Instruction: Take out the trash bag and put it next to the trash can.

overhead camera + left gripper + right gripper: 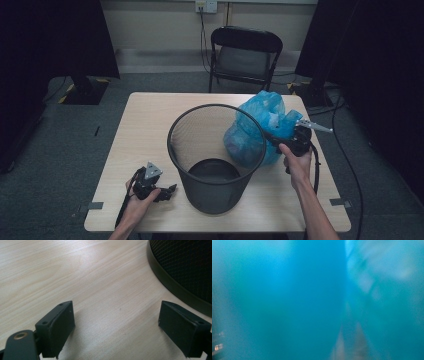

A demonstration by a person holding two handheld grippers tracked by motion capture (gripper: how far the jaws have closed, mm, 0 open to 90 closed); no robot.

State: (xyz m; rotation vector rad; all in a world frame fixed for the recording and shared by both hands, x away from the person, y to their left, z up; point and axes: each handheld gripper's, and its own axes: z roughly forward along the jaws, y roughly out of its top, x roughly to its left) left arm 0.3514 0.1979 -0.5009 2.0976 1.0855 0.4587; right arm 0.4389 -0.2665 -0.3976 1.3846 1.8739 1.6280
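A black mesh wastebasket (212, 197) stands upright at the middle of the wooden table (145, 130). A stuffed blue plastic bag (267, 112) leans against its right side, partly behind the rim. My right gripper (277, 141) is pushed into the bag's right flank; the plastic hides its jaws. In the right gripper view, blurred blue bag plastic (287, 300) sits right against the camera. My left gripper (167, 192) lies low on the table, left of the basket's base. Its jaws stand open (117, 315) over bare wood, with the basket's base (175, 285) just to their right.
A black folding chair (245, 55) stands behind the table's far edge. Dark curtains hang at both back corners. A cable (345, 155) trails over the floor on the right. Bare tabletop (87, 277) stretches to the left of the basket and in front of it.
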